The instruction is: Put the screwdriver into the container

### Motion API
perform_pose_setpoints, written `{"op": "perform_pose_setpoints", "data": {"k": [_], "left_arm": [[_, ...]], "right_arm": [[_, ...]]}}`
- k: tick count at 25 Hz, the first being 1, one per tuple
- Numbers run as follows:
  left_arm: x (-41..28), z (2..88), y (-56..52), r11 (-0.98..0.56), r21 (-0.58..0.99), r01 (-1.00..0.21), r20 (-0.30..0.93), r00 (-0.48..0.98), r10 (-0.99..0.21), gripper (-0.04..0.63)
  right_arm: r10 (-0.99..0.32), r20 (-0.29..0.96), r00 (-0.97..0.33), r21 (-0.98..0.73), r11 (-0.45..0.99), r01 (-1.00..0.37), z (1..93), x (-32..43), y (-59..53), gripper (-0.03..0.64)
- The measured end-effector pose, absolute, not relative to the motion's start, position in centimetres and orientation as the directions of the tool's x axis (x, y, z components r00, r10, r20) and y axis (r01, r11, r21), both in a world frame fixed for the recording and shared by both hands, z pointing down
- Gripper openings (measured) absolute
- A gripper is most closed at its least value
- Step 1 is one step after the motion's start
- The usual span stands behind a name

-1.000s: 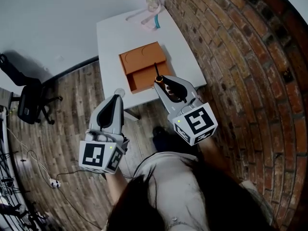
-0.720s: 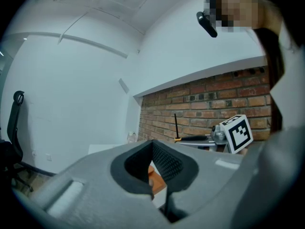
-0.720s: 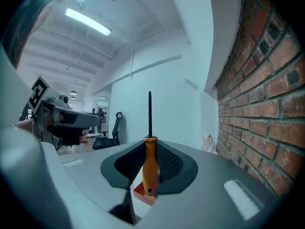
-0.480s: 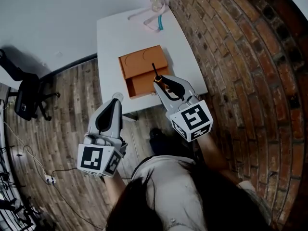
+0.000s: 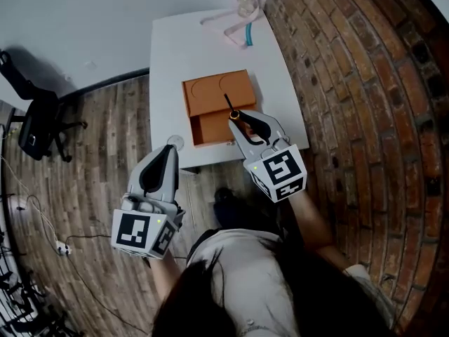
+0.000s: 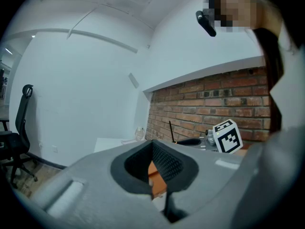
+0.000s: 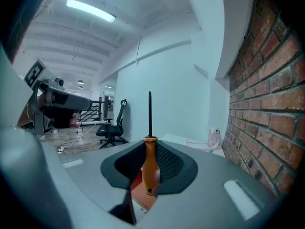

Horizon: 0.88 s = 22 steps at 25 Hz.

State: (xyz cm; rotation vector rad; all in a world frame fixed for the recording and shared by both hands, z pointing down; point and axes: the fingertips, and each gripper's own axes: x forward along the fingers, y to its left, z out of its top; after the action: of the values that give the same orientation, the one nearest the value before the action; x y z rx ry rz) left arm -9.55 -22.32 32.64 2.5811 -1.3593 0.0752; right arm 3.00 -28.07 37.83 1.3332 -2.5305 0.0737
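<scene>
A screwdriver (image 5: 229,104) is seen gripped by its orange handle in the right gripper (image 5: 237,118), held above the near right part of an orange container (image 5: 210,93) that lies on a white bench (image 5: 175,55) beside a brick wall (image 5: 351,83). In the head view the black shaft is pointed away from the person and its tip is seen over the container, near the line between the shallow far section and the deeper near one; the tool is not yet set down inside. The left gripper (image 5: 168,153) is held apart from the bench, over the wooden floor (image 5: 105,160).

The grasp itself is shown only by the right gripper view: there the handle of the screwdriver (image 7: 150,161) is clamped between the dark pads of the right gripper (image 7: 151,171), with the shaft standing straight up, and an office chair (image 7: 114,123) is seen across the room. In the left gripper view the jaws of the left gripper (image 6: 157,175) are pressed together with nothing between them, and a slice of the container (image 6: 153,171) is glimpsed through the gap in the pads.

Compared with the picture half a second earlier, the same clamped hold on the screwdriver is kept over the same corner of the container, while bench and container are shown a little farther to the right in the head view
</scene>
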Motion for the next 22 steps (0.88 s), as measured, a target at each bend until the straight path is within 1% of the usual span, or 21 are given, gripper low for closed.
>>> {"op": "perform_pose_setpoints", "data": {"k": [6,10,22], "left_arm": [[-10.2,33.1,-23.4,-0.531,0.179,-0.828,0.157,0.557,-0.816,0.0],[-10.4,33.2,-24.2,-0.528,0.181,-0.83,0.164,0.555,-0.816,0.0],[-11.1,34.4,-25.4,-0.5,0.195,-0.844,0.19,0.533,-0.825,0.0]], "right_arm": [[-0.771,0.336,-0.54,0.135,0.607,-0.783,40.5,2.7,-29.8,0.077],[-0.743,0.392,-0.543,0.19,0.643,-0.742,42.4,2.3,-30.7,0.077],[-0.64,0.554,-0.532,0.264,0.741,-0.617,48.1,2.2,-32.8,0.078]]}}
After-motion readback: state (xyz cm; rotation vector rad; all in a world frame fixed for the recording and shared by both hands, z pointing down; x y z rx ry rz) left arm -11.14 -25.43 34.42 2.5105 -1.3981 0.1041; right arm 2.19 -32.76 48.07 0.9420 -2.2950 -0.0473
